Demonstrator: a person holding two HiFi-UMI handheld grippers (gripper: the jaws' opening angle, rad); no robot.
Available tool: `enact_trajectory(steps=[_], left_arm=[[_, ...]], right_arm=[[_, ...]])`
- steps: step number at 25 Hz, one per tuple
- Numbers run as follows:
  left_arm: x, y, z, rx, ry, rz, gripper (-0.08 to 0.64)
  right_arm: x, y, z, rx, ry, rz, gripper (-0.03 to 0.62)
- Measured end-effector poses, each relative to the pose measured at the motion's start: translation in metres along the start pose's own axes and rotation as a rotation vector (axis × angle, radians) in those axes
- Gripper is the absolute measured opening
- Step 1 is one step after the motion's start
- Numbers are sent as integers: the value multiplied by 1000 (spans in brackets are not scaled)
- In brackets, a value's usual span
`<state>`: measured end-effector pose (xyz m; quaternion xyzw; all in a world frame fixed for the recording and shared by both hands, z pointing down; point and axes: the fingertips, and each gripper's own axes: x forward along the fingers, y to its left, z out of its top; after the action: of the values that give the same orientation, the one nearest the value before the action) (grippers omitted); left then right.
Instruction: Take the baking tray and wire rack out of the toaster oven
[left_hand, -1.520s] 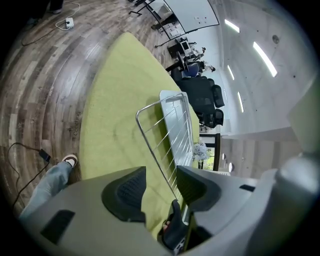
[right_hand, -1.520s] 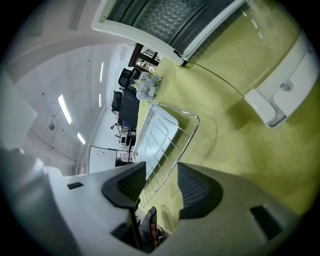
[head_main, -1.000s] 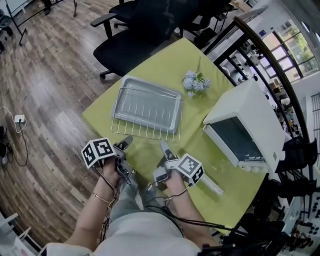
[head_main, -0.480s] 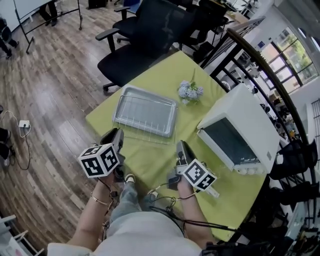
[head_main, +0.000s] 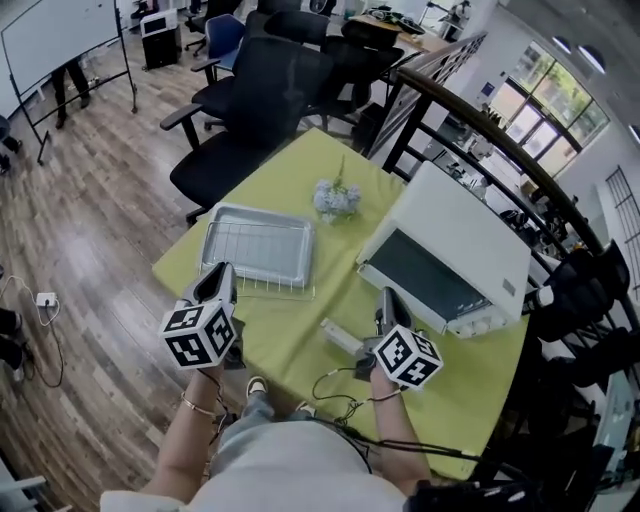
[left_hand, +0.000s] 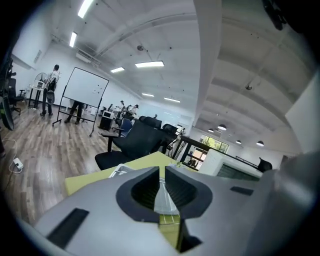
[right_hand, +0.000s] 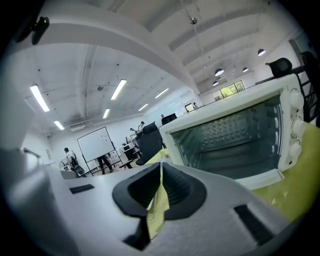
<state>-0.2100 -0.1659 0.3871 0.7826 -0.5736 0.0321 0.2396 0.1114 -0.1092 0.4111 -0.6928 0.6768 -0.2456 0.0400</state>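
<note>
The silver baking tray (head_main: 258, 250) lies on the wire rack (head_main: 272, 291) on the green table, left of the white toaster oven (head_main: 450, 250). The oven's door hangs open, with its handle (head_main: 340, 335) toward me. My left gripper (head_main: 218, 285) hovers over the table's near edge, just short of the tray. Its jaws are closing, with a thin gap and nothing between them (left_hand: 162, 170). My right gripper (head_main: 385, 300) is raised in front of the open oven (right_hand: 235, 145). Its jaws are shut and empty (right_hand: 161, 167). The oven cavity looks empty.
A small bunch of pale flowers (head_main: 336, 198) lies on the table behind the tray. Black office chairs (head_main: 260, 100) stand past the far table edge. A dark railing (head_main: 480, 120) runs behind the oven. Wooden floor lies to the left.
Both grippers have lifted off the table's near edge and rolled upright. Both pairs of jaws have closed from wide open. The right gripper moved toward the oven.
</note>
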Motion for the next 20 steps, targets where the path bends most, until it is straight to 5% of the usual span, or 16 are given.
enact_trajectory(steps=[9, 20], left_arm=[[17, -43, -12, 44, -3, -21, 21], [23, -54, -19, 52, 17, -35, 21]], right_arm=[[-39, -55, 24, -45, -66, -106, 0], [-55, -65, 26, -66, -69, -119, -2]])
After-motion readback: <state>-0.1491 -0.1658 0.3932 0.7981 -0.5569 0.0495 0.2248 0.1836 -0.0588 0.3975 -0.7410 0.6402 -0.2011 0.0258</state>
